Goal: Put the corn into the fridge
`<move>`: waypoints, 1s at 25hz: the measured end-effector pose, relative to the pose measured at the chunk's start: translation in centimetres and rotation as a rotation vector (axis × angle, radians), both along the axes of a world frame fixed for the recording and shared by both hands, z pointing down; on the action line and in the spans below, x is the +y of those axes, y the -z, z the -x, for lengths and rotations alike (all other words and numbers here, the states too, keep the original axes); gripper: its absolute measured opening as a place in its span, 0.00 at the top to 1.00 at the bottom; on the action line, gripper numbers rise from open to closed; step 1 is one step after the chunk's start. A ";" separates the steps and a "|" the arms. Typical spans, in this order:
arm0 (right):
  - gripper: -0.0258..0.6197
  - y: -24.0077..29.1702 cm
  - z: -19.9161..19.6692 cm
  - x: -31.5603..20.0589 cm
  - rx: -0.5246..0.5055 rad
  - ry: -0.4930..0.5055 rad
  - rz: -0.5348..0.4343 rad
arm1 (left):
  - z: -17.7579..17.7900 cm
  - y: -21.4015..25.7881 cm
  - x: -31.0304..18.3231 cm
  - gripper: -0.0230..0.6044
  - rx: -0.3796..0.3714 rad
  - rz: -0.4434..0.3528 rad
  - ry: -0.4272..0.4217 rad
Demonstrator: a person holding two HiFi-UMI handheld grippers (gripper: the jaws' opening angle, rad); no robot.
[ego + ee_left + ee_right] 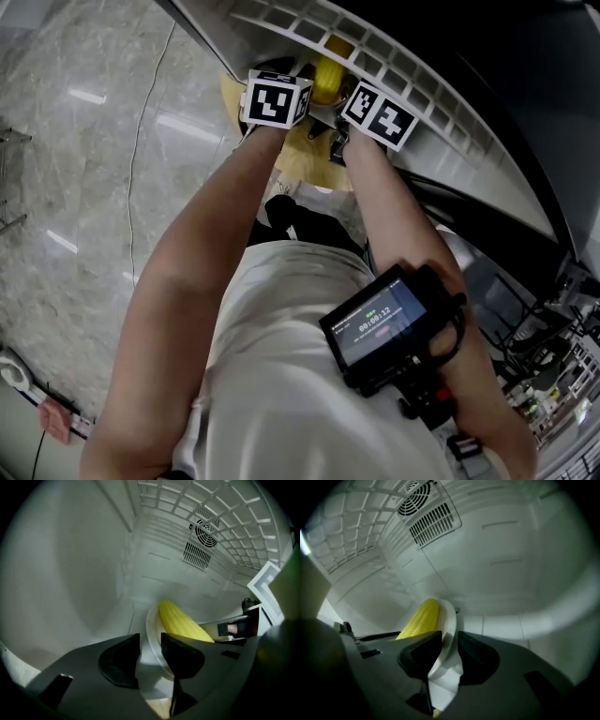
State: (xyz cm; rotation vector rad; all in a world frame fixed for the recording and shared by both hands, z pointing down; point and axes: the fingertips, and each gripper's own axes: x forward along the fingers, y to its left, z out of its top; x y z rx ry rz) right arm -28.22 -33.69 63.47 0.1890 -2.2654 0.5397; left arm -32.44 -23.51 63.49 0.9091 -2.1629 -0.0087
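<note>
A yellow corn cob (180, 620) (419, 618) lies on a white plate (152, 637) (449, 620) inside the white fridge (84, 573). My left gripper (150, 648) is open; the plate's rim stands in the gap, close to the right-hand jaw, with free space on the other side. The right gripper (449, 651) is shut on the opposite rim of the plate, which fills the gap between its jaws. In the head view both marker cubes (275, 100) (378, 114) sit side by side at the fridge's mouth, the corn (328, 80) just beyond them.
A round fan and slotted vent (205, 529) (422, 517) are on the fridge's back wall. A white wire shelf (234, 527) (342, 531) hangs above the plate. A tan wooden surface (309, 150) lies below the grippers, over a marble floor (84, 141).
</note>
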 end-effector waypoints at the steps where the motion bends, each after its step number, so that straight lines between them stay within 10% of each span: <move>1: 0.83 -0.1 0.0 0.0 -0.004 -0.003 0.002 | 0.0 0.0 0.1 0.77 -0.001 -0.001 0.001; 25: 0.83 3.2 -3.9 0.2 -0.138 -0.023 0.000 | -4.2 3.8 5.7 0.77 -0.111 0.023 0.058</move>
